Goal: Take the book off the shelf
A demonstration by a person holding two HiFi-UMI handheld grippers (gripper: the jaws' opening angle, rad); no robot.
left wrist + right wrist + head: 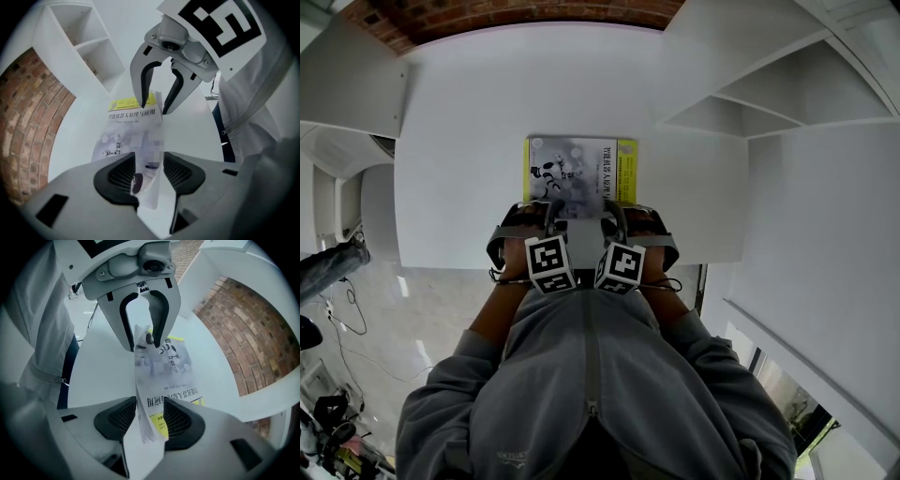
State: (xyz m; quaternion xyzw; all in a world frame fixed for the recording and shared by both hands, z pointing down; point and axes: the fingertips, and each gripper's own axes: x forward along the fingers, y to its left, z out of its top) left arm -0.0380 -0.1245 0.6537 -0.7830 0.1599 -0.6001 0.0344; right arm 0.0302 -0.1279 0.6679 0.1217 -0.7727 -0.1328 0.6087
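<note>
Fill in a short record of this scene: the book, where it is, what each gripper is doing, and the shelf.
book: grey and yellow cover, face up over the white table
left gripper: jaws closed on the book's near edge
right gripper: jaws closed on the same edge, facing the left gripper
shelf: white, to the right, apart from the book
task state: book already off the shelf

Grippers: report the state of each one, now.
Left gripper: closed on the book.
Right gripper: closed on the same book.
</note>
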